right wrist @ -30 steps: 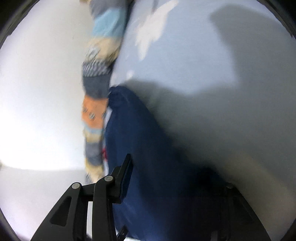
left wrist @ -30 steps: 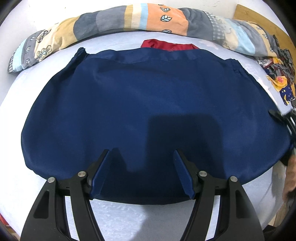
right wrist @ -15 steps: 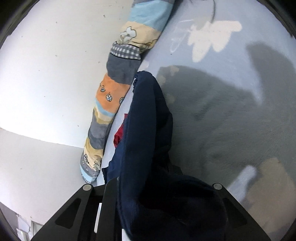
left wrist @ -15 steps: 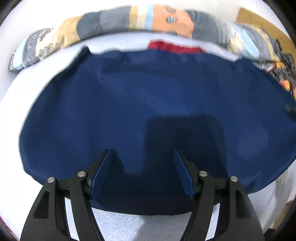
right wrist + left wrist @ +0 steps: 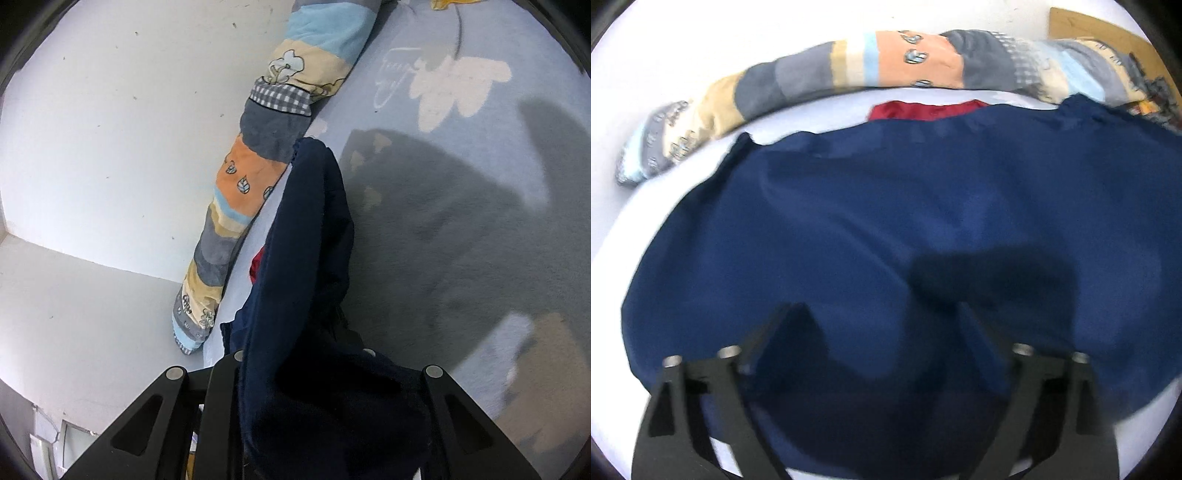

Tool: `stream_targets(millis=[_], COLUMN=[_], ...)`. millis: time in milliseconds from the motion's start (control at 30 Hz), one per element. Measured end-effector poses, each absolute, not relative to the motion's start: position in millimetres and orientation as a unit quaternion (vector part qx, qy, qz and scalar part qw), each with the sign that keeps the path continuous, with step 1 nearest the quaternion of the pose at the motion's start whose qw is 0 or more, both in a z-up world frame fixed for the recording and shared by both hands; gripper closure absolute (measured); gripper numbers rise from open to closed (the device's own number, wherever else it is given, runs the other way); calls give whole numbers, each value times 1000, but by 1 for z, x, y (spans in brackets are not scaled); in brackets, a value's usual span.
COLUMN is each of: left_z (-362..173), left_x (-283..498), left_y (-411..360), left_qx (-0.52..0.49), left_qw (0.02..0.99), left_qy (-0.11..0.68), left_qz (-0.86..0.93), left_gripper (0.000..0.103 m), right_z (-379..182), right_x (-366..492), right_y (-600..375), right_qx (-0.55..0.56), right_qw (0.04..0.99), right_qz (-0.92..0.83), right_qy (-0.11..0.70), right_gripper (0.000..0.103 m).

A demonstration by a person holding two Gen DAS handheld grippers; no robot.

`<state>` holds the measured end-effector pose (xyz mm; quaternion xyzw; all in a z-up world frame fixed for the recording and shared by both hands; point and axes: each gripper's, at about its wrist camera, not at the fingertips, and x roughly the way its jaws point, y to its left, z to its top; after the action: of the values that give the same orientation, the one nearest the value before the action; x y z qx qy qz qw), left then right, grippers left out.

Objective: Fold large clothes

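A large navy garment lies spread on a pale bed sheet. In the left wrist view my left gripper hovers over its near hem. Its jaws are opening wide, with the cloth lying under and between the fingers and no pad pressing it. In the right wrist view my right gripper is shut on the garment's edge. The lifted navy cloth drapes over and hides the fingertips and runs away toward the pillow.
A long patchwork pillow lies along the far side against the white wall. A red cloth peeks out behind the garment. A wooden board and a pile of patterned clothes sit at far right.
The right gripper closed on the garment's edge and lifted it, so the cloth's right side has risen. The left gripper's jaws have spread wider and it has dipped closer to the hem.
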<state>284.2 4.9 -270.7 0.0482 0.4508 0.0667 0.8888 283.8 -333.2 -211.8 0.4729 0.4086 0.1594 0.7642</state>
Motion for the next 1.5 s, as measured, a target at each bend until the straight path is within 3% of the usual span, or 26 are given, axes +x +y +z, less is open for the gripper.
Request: stream_targets(millis=[100, 233, 433, 700, 1500], left_z=[-264, -254, -265, -229, -225], left_x=[289, 287, 290, 279, 275], left_y=[13, 10, 5, 18, 24], left_qx=[16, 29, 43, 20, 24], left_qw=[882, 899, 886, 908, 909], left_qy=[466, 428, 456, 408, 407], left_qz=[72, 83, 75, 90, 86], left_gripper=[7, 7, 7, 7, 7], right_z=[-209, -208, -206, -202, -196], right_x=[286, 287, 288, 287, 286], right_y=[-332, -333, -332, -330, -325], right_qx=[464, 467, 461, 454, 446], right_qw=[770, 769, 771, 777, 784], right_qz=[162, 163, 168, 170, 169], right_qy=[407, 406, 405, 402, 398], right_gripper=[81, 81, 81, 81, 81])
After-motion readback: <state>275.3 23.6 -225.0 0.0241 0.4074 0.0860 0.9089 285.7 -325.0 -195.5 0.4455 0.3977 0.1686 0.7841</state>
